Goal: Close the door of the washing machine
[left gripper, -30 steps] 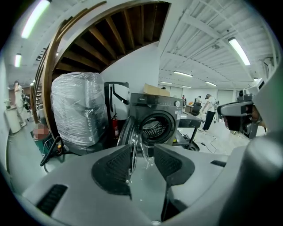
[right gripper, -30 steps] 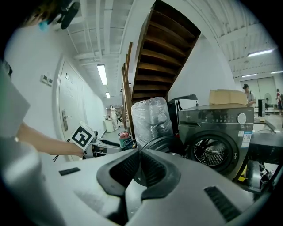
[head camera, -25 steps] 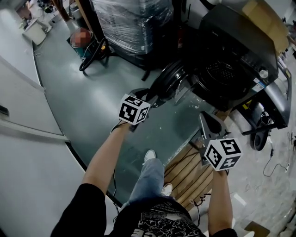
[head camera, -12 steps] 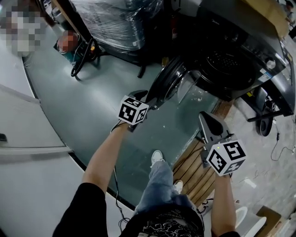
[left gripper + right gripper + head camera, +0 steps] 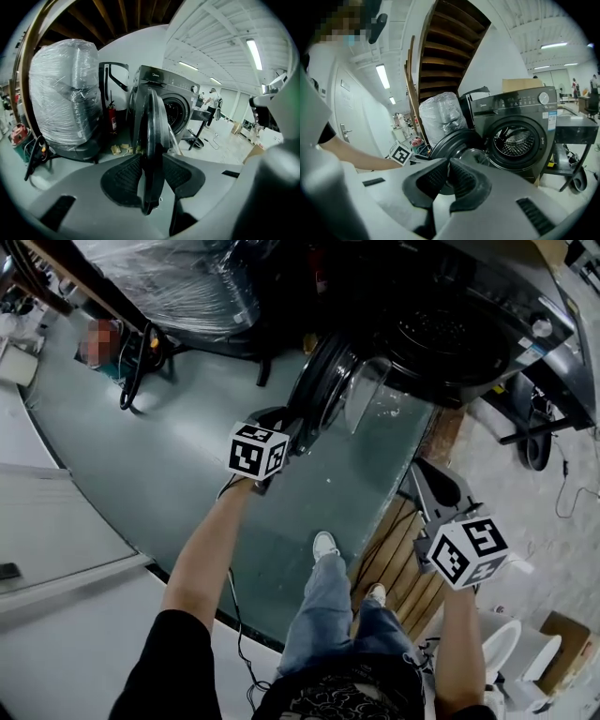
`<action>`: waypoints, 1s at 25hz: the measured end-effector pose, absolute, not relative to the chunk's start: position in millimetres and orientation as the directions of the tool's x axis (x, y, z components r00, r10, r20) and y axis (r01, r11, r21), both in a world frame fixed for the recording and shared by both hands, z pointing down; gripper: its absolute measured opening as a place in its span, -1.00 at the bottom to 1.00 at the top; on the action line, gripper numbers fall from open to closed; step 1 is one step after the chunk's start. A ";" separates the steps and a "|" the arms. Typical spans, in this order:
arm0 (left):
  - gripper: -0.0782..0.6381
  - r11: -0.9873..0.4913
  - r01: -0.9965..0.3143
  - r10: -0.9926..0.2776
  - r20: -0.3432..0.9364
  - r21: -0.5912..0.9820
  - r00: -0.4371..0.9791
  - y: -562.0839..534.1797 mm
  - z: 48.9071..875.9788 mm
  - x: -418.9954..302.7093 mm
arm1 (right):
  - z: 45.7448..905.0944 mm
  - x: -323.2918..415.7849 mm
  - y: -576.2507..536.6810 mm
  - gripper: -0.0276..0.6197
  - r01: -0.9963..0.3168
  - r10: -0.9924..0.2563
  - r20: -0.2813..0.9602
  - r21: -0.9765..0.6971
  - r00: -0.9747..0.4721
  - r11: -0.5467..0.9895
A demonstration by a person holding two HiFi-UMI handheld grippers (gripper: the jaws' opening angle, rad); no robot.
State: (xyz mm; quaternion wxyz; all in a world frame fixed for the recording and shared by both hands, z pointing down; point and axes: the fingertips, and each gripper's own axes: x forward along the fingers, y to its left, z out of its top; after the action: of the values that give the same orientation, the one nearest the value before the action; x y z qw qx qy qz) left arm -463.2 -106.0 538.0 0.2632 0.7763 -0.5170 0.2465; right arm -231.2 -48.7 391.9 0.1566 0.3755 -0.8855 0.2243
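Note:
The dark grey washing machine (image 5: 469,324) (image 5: 520,140) stands with its round door (image 5: 323,395) swung open toward me, and the drum shows behind it. My left gripper (image 5: 295,427) is at the door's outer edge. In the left gripper view the door's rim (image 5: 152,122) runs straight between the two pads. The jaws of the left gripper (image 5: 152,176) have just been closing and both pads now lie against the rim. My right gripper (image 5: 436,486) (image 5: 449,176) hangs lower right, apart from the door, pads together with nothing in them.
A plastic-wrapped pallet load (image 5: 178,277) (image 5: 63,93) stands left of the machine, with a red fire extinguisher (image 5: 114,123) between them. A cardboard box (image 5: 522,84) lies on the machine. A wooden pallet (image 5: 398,568) is under my right side, and a wheeled stand (image 5: 539,446) at the right.
Both hands have sunk lower. The left gripper has moved in on the open door's edge, and the door has kept its open angle. The right gripper has rolled slightly.

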 end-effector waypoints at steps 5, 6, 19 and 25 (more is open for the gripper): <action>-0.49 -0.299 -0.936 -0.669 0.659 0.184 0.344 -106.5 540.4 -452.2 | 395.7 -207.9 -51.7 -0.85 -0.779 -0.637 0.451 -0.305 -0.625 0.548; -0.49 -0.303 -0.935 -0.663 0.663 0.186 0.347 -105.1 540.7 -446.9 | 396.1 -203.8 -51.4 -0.85 -0.785 -0.643 0.453 -0.309 -0.617 0.536; -0.44 -0.254 -0.928 -0.626 0.685 0.272 0.372 -93.1 544.8 -351.1 | 397.9 -143.5 -49.4 -0.85 -0.862 -0.724 0.472 -0.332 -0.504 0.383; -0.39 -0.198 -0.921 -0.599 0.702 0.335 0.385 -98.0 548.2 -299.3 | 395.8 -103.2 -45.9 -0.85 -0.892 -0.761 0.477 -0.338 -0.438 0.301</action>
State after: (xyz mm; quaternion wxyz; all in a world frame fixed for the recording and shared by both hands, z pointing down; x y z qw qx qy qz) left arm -299.3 -98.0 548.2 0.3735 0.7435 -0.5111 0.2154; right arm -103.2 -45.9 395.8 0.1138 0.5175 -0.7985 0.2857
